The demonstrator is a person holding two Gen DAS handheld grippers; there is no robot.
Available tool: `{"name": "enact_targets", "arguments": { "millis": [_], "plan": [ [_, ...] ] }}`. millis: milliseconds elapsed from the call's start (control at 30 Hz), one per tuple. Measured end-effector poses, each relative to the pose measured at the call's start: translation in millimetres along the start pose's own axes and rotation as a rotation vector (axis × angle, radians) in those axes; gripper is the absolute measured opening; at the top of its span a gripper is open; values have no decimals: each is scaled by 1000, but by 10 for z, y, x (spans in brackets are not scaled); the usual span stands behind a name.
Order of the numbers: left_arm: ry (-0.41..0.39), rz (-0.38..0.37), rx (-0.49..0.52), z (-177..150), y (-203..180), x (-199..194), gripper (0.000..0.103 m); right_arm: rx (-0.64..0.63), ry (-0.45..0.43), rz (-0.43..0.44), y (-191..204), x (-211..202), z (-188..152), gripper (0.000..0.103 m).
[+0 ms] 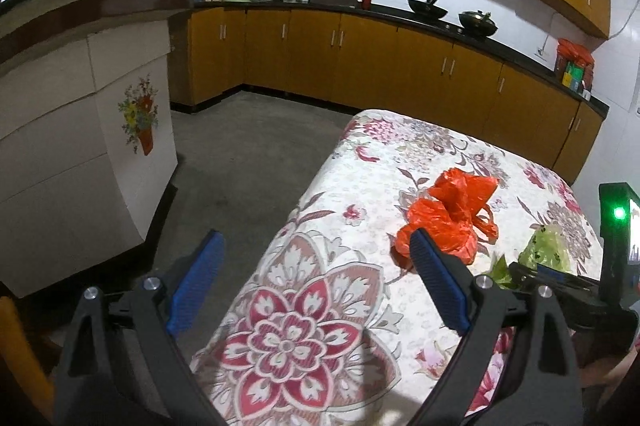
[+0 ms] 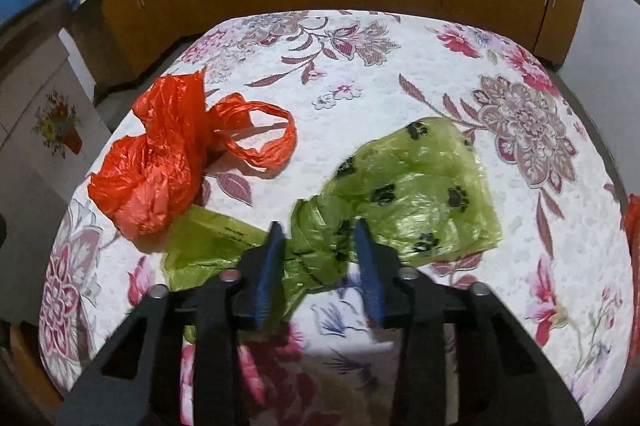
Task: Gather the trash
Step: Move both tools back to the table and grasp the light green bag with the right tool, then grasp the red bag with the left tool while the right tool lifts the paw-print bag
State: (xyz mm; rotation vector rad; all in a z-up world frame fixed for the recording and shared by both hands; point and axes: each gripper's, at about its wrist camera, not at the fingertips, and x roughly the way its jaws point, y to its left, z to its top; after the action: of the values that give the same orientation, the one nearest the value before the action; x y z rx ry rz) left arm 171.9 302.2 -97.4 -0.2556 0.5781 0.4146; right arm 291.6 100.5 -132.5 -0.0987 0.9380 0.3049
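A crumpled orange plastic bag (image 2: 160, 161) and a green plastic bag with black paw prints (image 2: 420, 185) lie on a table under a floral cloth (image 2: 360, 85). My right gripper (image 2: 318, 232) points down at the green bag, and its blue pads squeeze the bag's bunched neck. My left gripper (image 1: 316, 234) hangs wide open over the table's left edge with nothing between its fingers. From there the orange bag (image 1: 448, 214) lies just beyond its right finger. Further right, the green bag (image 1: 548, 250) sits in front of the right gripper (image 1: 534, 272).
A white tiled counter with a flower decal (image 1: 80, 145) stands left of the table across a strip of grey floor (image 1: 248, 153). Wooden cabinets (image 1: 360, 57) line the far wall, with woks on top. Another orange piece (image 2: 632, 226) shows at the table's right edge.
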Motion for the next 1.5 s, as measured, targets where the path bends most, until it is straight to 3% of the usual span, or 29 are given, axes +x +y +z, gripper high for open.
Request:
{"name": "enact_targets", "arguments": {
  "millis": [267,500,867,1233,1500],
  "plan": [
    [67,-82,41,89,-380,274,91,-26,-10,-20,-401,-114,-123,21],
    [160,-154,85,159,-780,664,91,46,-15,-44,-921,-295,-250,21],
    [319,-132,152,62,-1073,1220,91,101,-15,-25,-1249,-388,-339,21],
    [316,-171,184,26,-1207,1216,42,114,-35,-25,-1383,-474,-373,21],
    [287,-239,178,25,-1319,996,32,111,-76,-44,-1490,-690,-405,21]
  ]
}}
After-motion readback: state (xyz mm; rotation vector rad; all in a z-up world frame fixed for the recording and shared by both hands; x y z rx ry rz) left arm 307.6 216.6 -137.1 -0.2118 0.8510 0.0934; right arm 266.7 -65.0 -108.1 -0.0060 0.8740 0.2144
